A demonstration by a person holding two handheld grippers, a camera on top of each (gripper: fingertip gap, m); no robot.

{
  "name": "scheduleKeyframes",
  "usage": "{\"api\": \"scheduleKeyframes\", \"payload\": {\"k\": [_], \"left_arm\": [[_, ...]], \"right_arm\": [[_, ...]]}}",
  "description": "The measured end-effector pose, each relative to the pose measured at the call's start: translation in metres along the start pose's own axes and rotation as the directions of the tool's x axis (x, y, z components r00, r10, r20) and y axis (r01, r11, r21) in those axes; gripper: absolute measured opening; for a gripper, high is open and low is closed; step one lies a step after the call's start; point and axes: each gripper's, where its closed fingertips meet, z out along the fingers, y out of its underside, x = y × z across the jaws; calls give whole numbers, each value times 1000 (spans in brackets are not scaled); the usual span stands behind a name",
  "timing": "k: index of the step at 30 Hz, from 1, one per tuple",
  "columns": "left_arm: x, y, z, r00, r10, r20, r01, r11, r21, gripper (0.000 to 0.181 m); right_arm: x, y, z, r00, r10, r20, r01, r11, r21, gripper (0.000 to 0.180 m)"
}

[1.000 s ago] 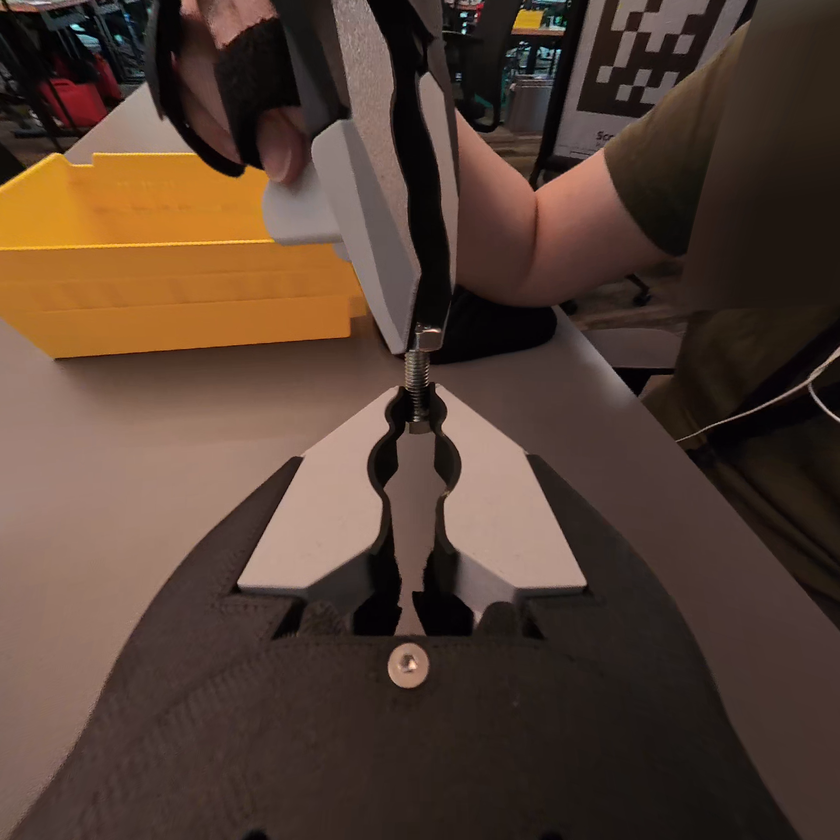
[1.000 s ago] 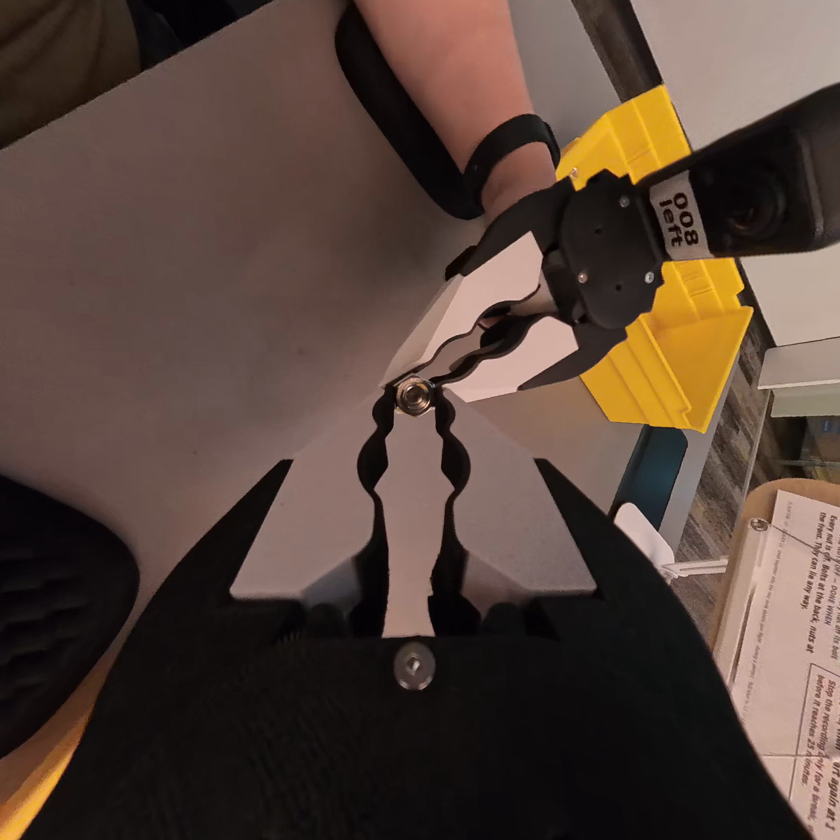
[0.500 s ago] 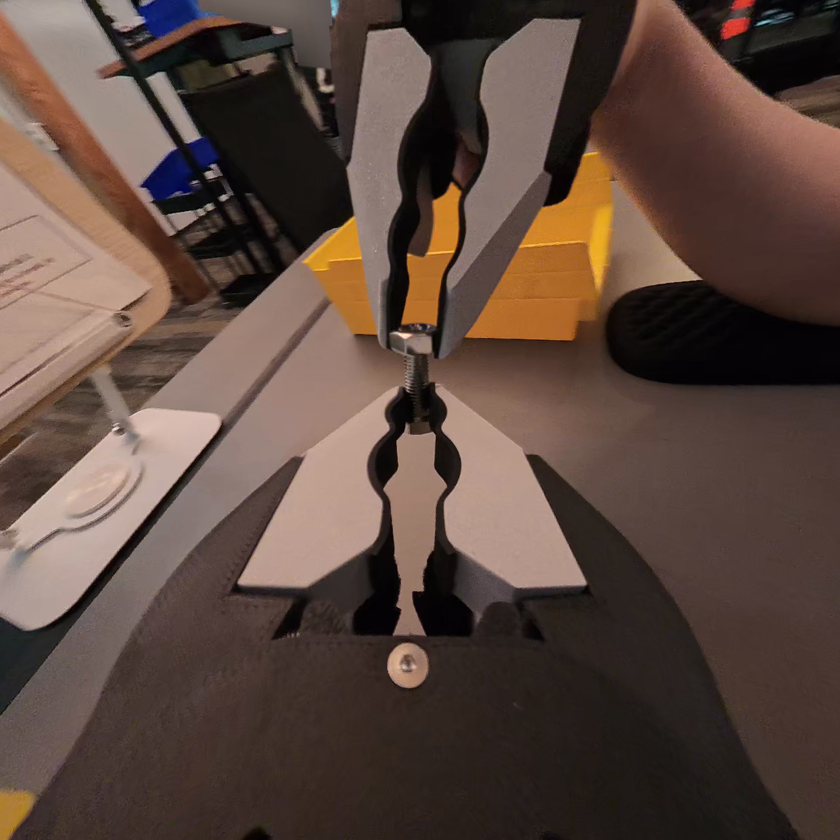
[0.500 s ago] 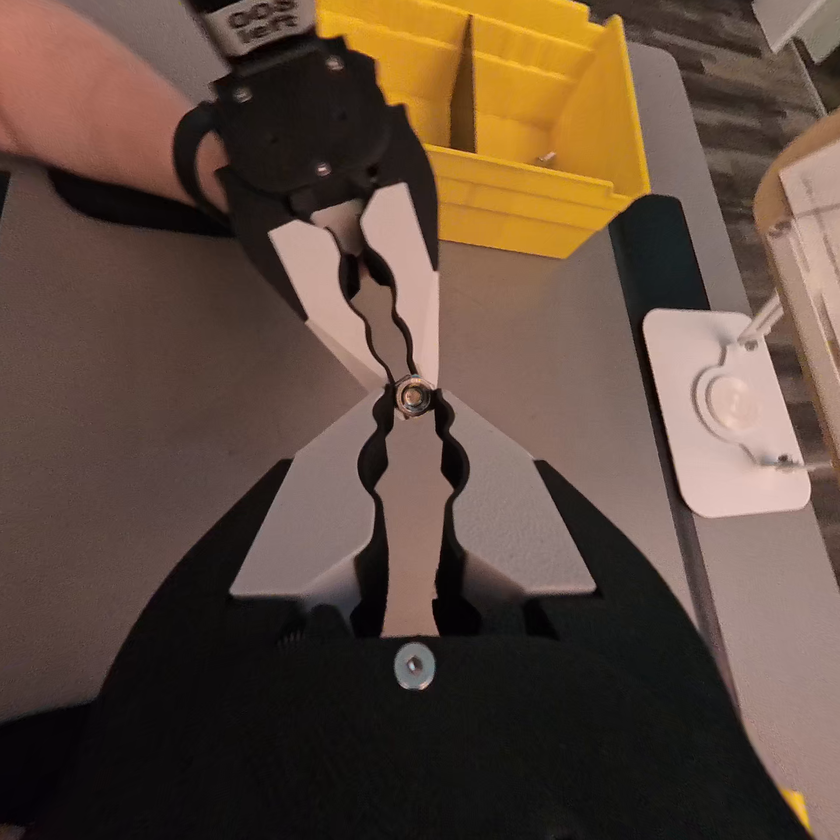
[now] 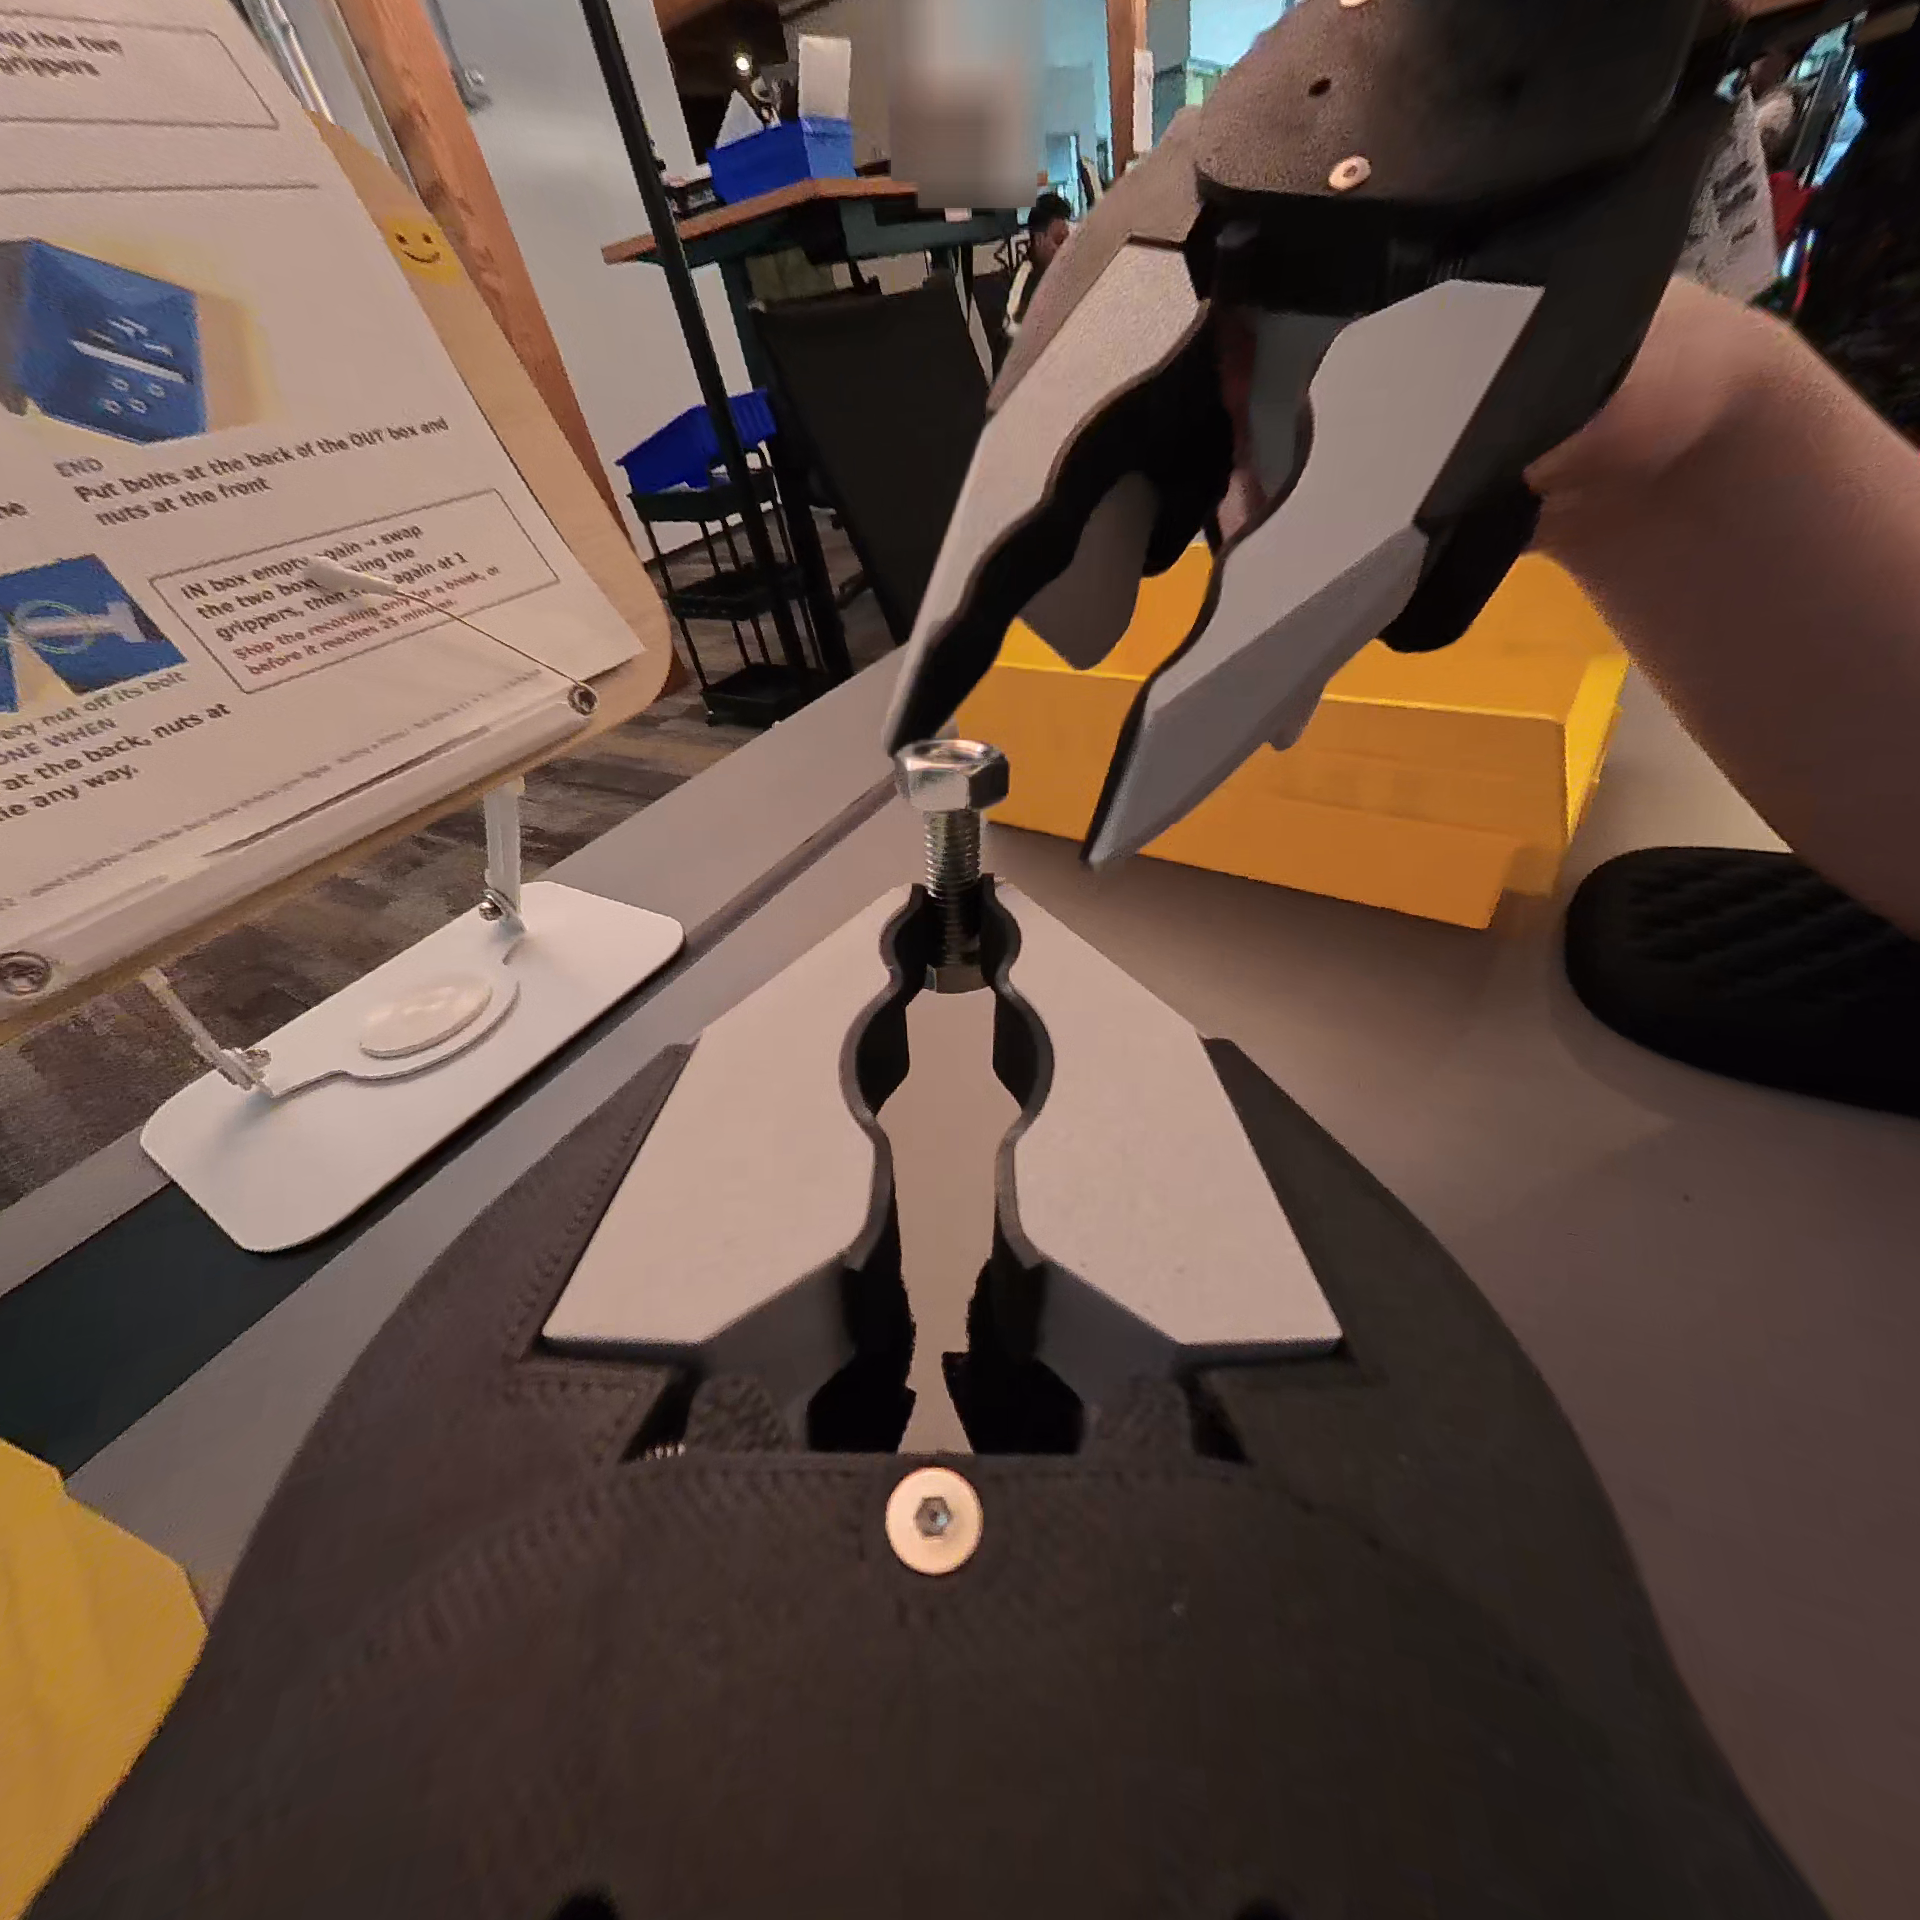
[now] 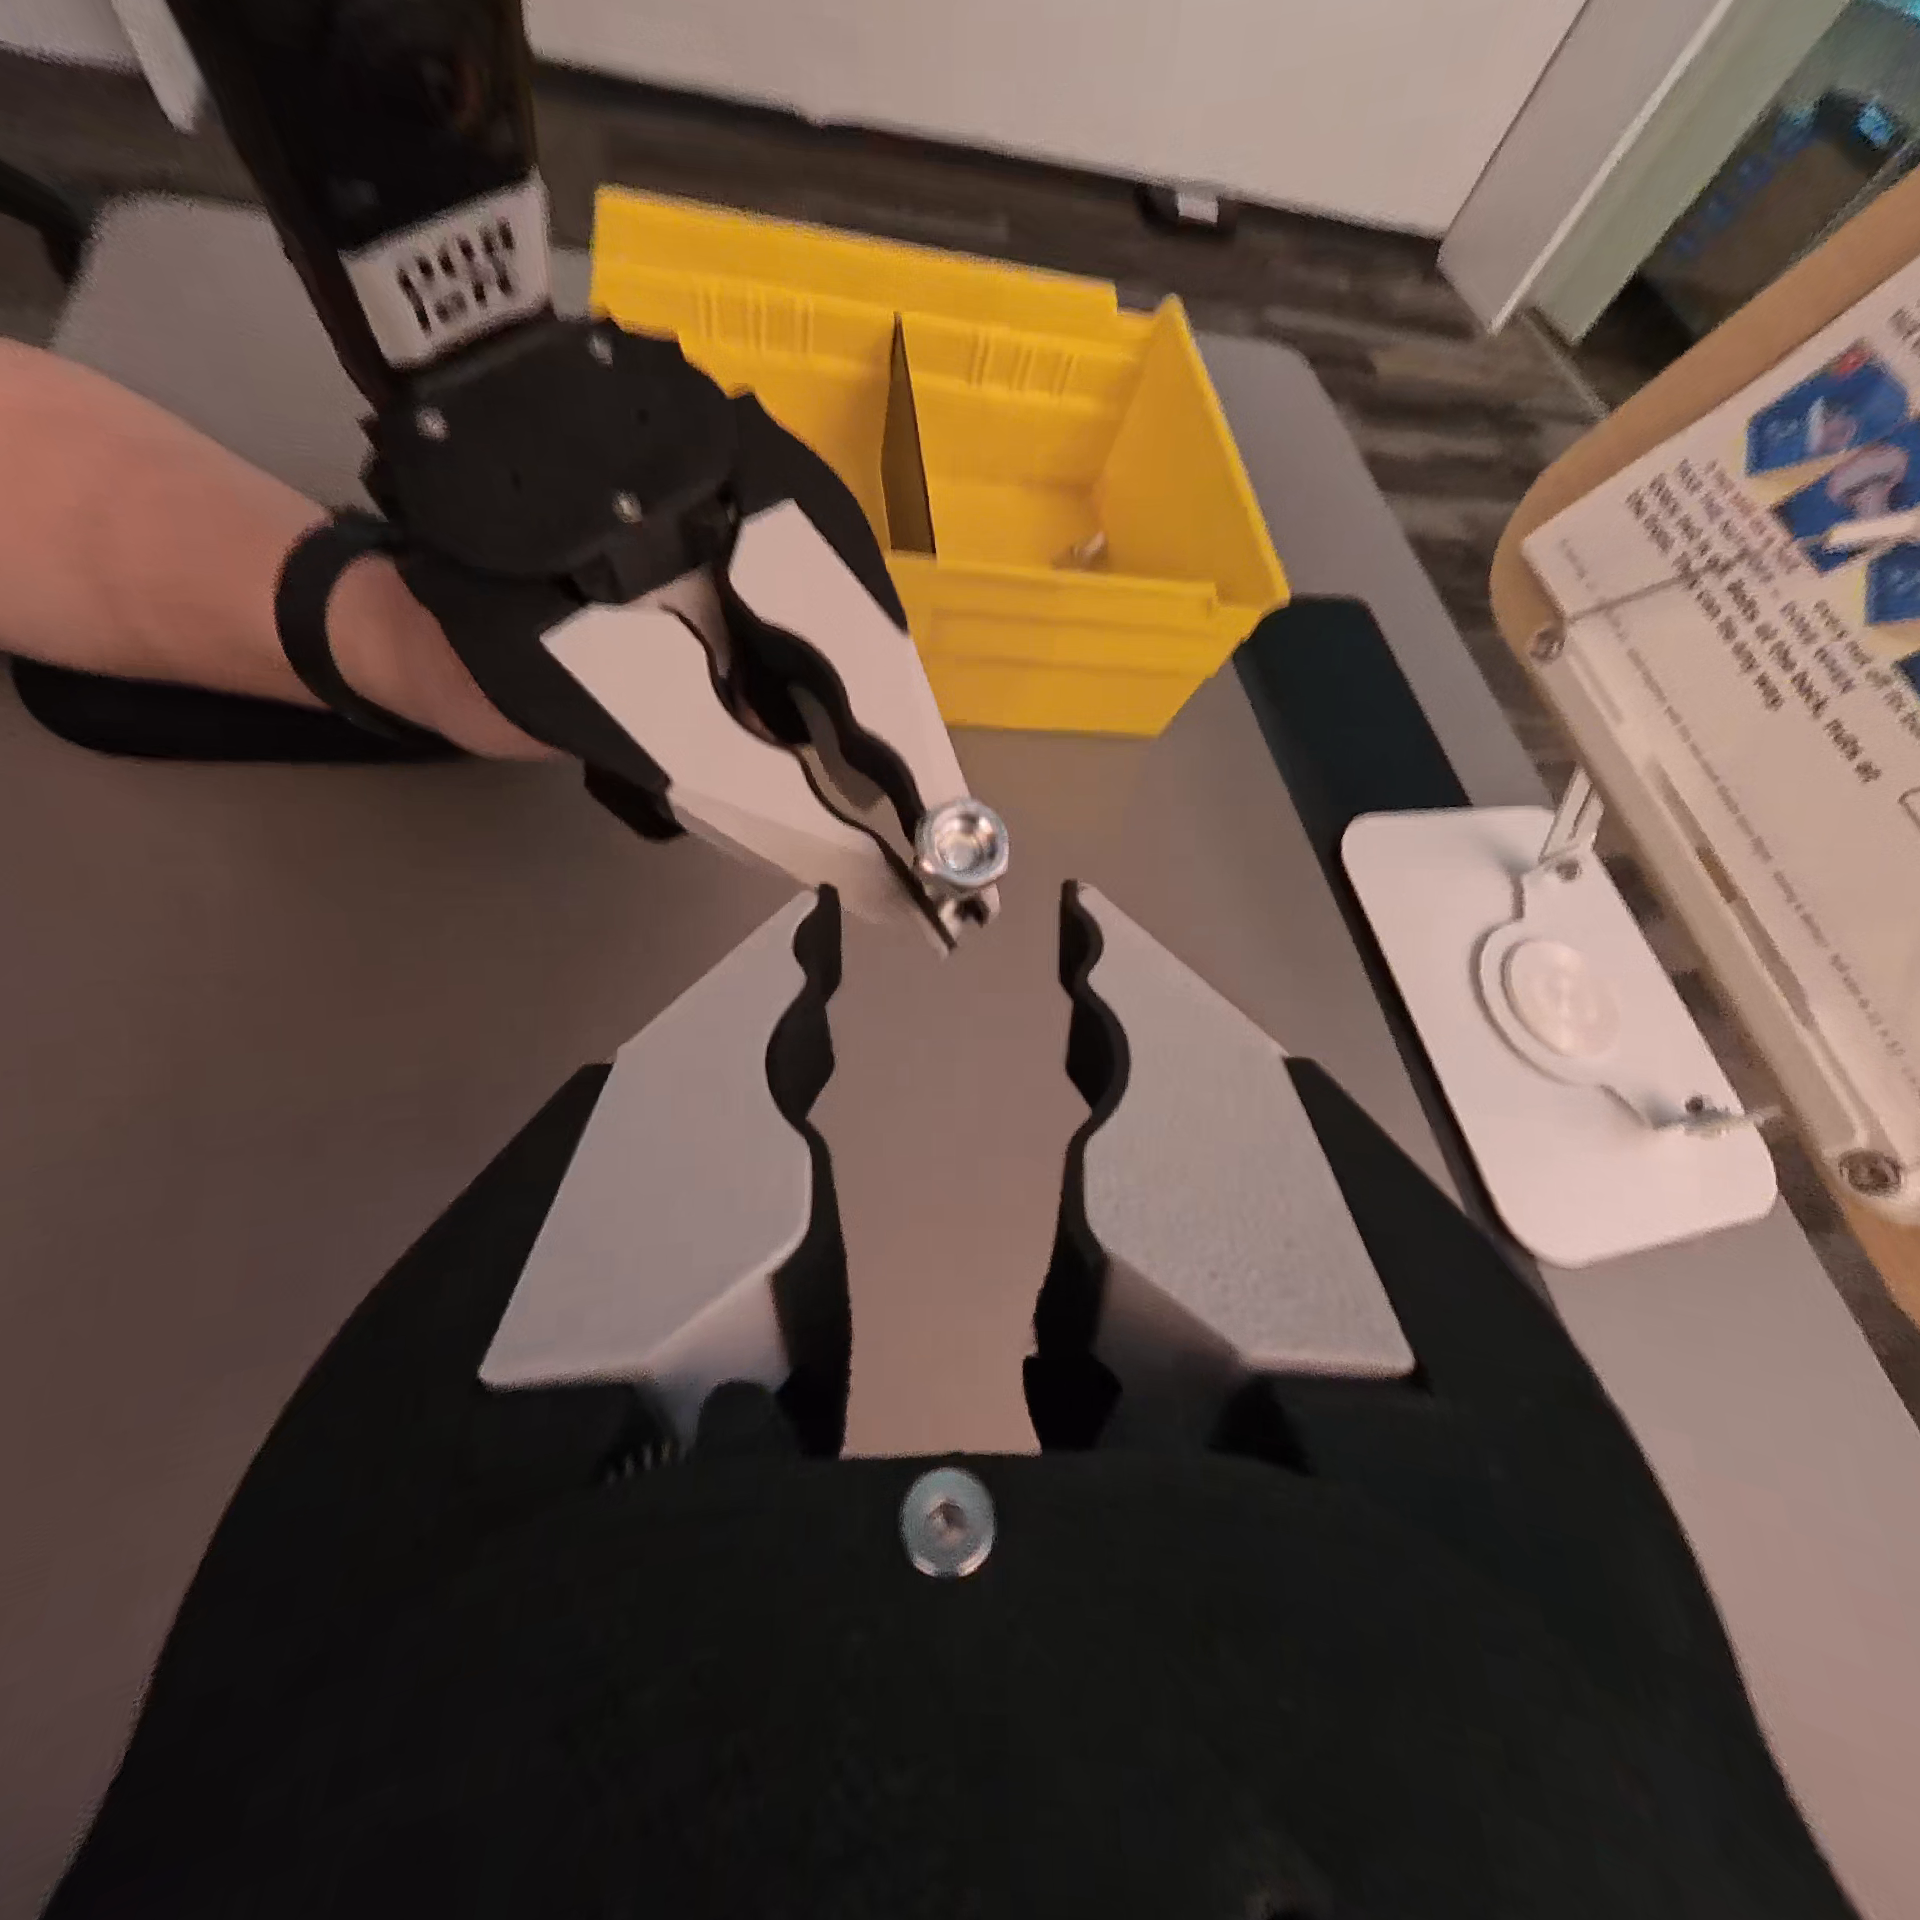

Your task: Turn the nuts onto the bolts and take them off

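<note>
The left gripper (image 5: 951,940) is clamped on the lower end of an upright bolt (image 5: 948,883), its jaws nearly together around the threaded shaft. A nut (image 5: 951,777) sits at the top of the bolt, clear of both grippers' tips. The right gripper (image 5: 997,795) hangs just above and to the right of the nut with its jaws spread and nothing between them; from its own camera the right gripper (image 6: 945,894) shows a wide gap between its tips, and the bolt (image 6: 961,868) stands beyond it in the left gripper (image 6: 940,894).

On the desk (image 5: 1558,1195), a yellow bin (image 6: 1039,520) with a divider sits at the far side, a small metal part lying in its right compartment. A black pad (image 5: 1756,977) lies to the right under the person's forearm. To the left a white stand base (image 5: 416,1060) carries a tilted instruction board (image 5: 260,468) at the desk edge.

Half a second ago the right gripper was closed on the nut; now it has let go and drawn back slightly, while the left gripper still grips the bolt.
</note>
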Motion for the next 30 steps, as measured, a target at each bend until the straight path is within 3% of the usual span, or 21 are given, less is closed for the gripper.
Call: {"api": "scheduleKeyframes", "payload": {"k": [2,5,10,12,17,19,20,22,27,30], "left_arm": [[-3,-3,-2,1000,-6,14,5,1000,18,7],[-6,-6,-4,999,0,32,-1,999,38,7],[-14,-8,-8,997,-10,73,7,999,42,7],[-15,-10,-9,997,-10,76,6,999,51,7],[-14,-11,-9,997,-2,80,-2,998,55,7],[-15,-10,-9,996,-4,87,0,999,51,7],[-17,-10,-9,996,-11,89,7,999,49,7],[-17,-11,-9,996,-28,84,23,998,57,7],[-11,-21,-12,997,-11,78,5,997,77,7],[-7,-28,-12,997,-5,71,-1,996,89,7]], "right_arm": [[-6,-16,0,1000,-8,25,5,996,92,44],[-12,-18,2,999,2,48,-6,996,85,48],[-21,-9,-2,995,-11,97,9,1000,30,28],[-9,-16,-3,999,-41,17,40,997,66,36],[-16,-20,4,998,-34,54,29,995,91,58],[-19,-17,2,996,-74,57,70,995,71,50],[-26,-14,-1,991,-91,97,85,994,63,29],[-25,-16,-5,992,-84,95,77,994,74,28],[-2,-29,-9,999,26,24,-30,988,149,56],[-14,-33,-12,997,9,73,-21,987,156,58]]}}
